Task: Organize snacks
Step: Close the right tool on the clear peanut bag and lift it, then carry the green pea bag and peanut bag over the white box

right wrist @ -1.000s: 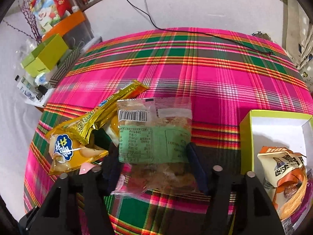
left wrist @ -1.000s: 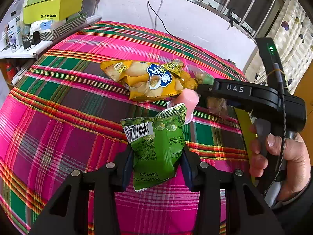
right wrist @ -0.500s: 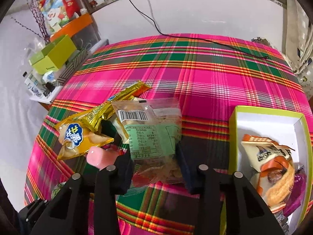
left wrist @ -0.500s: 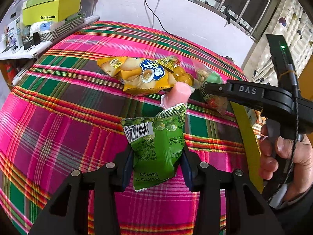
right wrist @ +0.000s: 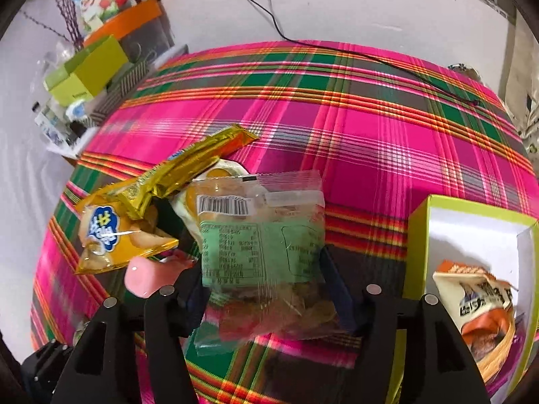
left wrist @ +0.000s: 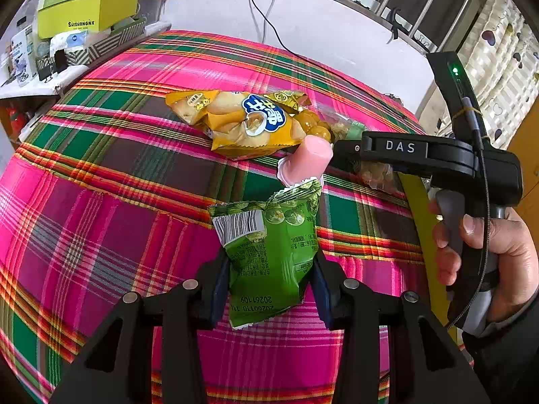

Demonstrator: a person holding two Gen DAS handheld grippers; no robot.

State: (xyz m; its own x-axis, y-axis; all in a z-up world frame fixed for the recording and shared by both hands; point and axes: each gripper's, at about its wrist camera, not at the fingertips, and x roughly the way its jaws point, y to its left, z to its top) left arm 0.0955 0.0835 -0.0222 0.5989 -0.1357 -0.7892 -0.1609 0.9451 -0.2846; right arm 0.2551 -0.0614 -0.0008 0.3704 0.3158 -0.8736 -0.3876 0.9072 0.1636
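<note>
- Left tongs [left wrist: 267, 277] pinch a green snack packet [left wrist: 269, 252] above the plaid-covered bench [left wrist: 101, 222].
- Right tongs [right wrist: 266, 289] are opening around a clear packet [right wrist: 262, 245]; pads not pressing.
- Beyond both tongs: yellow bag [right wrist: 118, 235] and pink tube [right wrist: 148, 277].
- Right of the right tongs: open box [right wrist: 471, 232].

Bare plaid cloth [right wrist: 353, 128] lies open beyond the clustered yellow packet [right wrist: 114, 232].

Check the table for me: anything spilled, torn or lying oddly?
Nothing spilled or torn. The loose snacks sit in an untidy heap: the yellow chip bag overlaps a gold-wrapped snack, with the pink jelly tube propped against the bag.
</note>
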